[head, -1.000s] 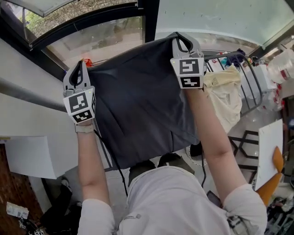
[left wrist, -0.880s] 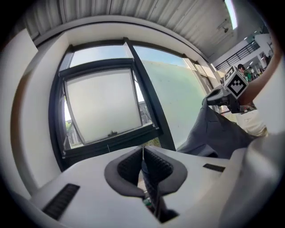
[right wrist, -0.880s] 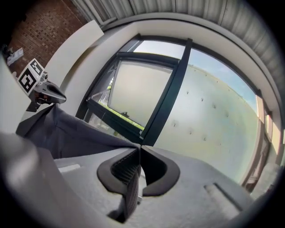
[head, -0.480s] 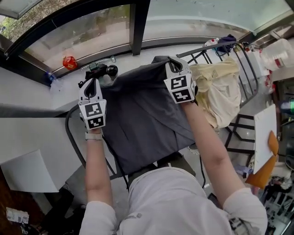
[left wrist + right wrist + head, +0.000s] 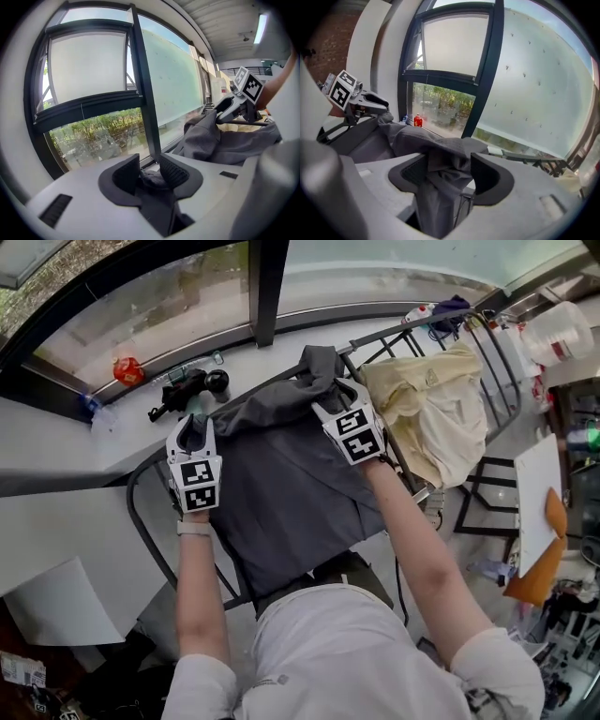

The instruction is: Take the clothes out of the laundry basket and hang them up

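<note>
Grey garment [image 5: 281,474]: lower hem hidden behind the person's torso, below both claws. Drying rack [image 5: 375,338]: rail covered by cloth between left claw [image 5: 192,425] and right claw [image 5: 336,395]. Jaws have just been opening, cloth between them; pad contact unclear. Dark objects [image 5: 187,390] beyond left claw: too small to identify.

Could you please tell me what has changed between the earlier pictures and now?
The left gripper and right gripper came down, lowering the dark grey cloth garment from up high onto the black metal drying rack. Their jaws have just been opening, letting go; the cloth lies loose between them. The pale yellow garment stayed draped on the rack.
</note>
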A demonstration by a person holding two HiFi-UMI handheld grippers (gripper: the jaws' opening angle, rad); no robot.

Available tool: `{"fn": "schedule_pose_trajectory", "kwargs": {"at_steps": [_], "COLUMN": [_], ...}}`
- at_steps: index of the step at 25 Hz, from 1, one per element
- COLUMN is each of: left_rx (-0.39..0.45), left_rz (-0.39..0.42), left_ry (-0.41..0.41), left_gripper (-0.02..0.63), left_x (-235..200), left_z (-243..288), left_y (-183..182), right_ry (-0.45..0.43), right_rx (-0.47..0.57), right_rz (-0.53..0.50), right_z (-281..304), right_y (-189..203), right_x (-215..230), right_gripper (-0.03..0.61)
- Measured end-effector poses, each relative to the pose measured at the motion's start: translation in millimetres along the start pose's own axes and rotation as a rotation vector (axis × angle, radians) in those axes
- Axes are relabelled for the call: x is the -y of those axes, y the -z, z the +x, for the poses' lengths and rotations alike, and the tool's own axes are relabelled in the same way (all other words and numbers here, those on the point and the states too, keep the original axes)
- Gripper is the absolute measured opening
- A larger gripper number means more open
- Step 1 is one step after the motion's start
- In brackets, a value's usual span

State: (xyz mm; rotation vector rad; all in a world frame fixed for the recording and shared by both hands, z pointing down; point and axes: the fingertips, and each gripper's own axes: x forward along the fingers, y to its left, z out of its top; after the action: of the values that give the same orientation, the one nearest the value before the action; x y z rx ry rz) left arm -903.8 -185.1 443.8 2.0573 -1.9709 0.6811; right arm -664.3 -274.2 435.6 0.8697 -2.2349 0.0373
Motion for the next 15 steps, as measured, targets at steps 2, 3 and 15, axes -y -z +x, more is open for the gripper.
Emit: {"fn": "schedule_pose_trajectory", "kwargs": {"at_steps": [2, 3, 15], "left_rx": [-0.007, -0.008, 0.107], "left_rz": [0.009, 0.01, -0.008], "left_ry": [0.003, 0.001, 0.033], "left_gripper": [0.139, 0.151, 0.178], "left_x": [4, 6, 91], "left_z": [-4, -7, -98], "left_y": [-1, -3, -53], "right_ry": [-0.014, -0.016, -0.012], "right_rx": [-0.016, -0.019, 0.244], "right_rz": [0.03, 0.04, 0.176], "right_z": [-5, -11, -162], "right_y": [8, 11, 27], "right_x": [-2, -3, -3], "right_gripper": [0.282, 0.284, 0.284]}}
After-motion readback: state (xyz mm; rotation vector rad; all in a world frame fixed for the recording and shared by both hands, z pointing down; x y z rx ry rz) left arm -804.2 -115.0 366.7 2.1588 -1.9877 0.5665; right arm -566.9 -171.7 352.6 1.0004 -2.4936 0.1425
